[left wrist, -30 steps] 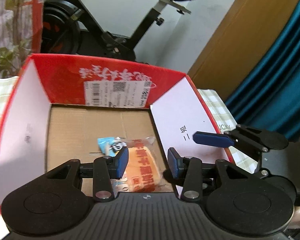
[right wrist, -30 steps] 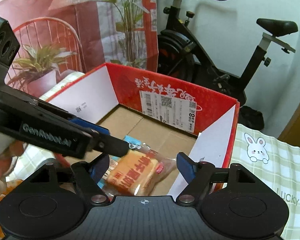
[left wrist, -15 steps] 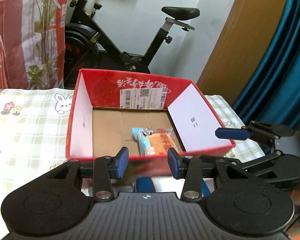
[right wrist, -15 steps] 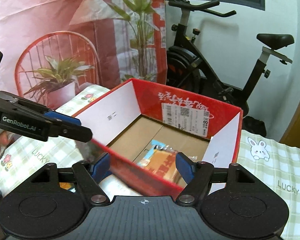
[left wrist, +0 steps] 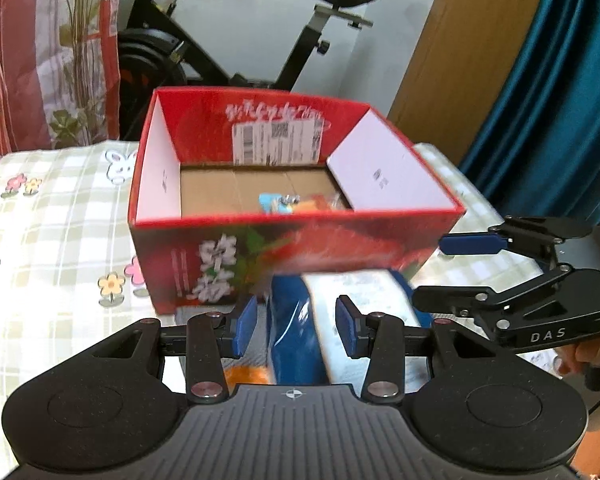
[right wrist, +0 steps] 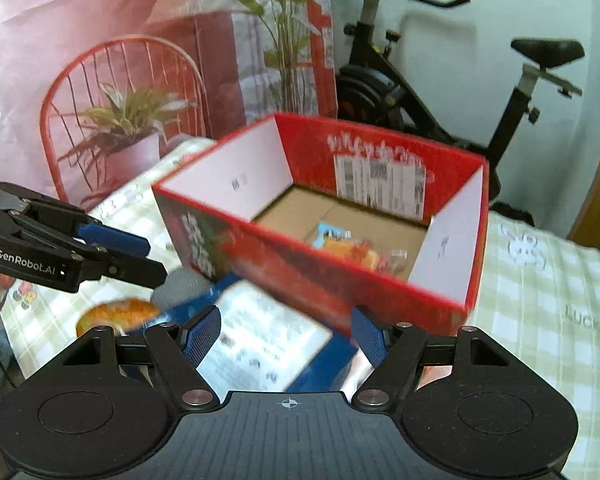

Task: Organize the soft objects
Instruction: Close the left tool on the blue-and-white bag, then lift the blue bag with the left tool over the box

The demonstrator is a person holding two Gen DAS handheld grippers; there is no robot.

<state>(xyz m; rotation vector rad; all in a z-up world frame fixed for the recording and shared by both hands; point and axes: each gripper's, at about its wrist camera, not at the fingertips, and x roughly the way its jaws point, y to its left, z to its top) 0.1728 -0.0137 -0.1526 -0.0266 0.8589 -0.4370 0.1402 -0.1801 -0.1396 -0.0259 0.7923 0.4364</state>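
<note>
- The left gripper and the right gripper both hang with fingers apart, holding nothing.
- A blue-and-white soft pack lies on the checked tablecloth, just beside the red box's near wall; a wrapped bread already sits inside.
- Judged next: straddle the pack's narrow width, squeeze gently, and lift it clear of the wall.

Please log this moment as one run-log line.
left gripper: open, empty | right gripper: open, empty | bread pack: in red box | blue pack: outside, before box
</note>
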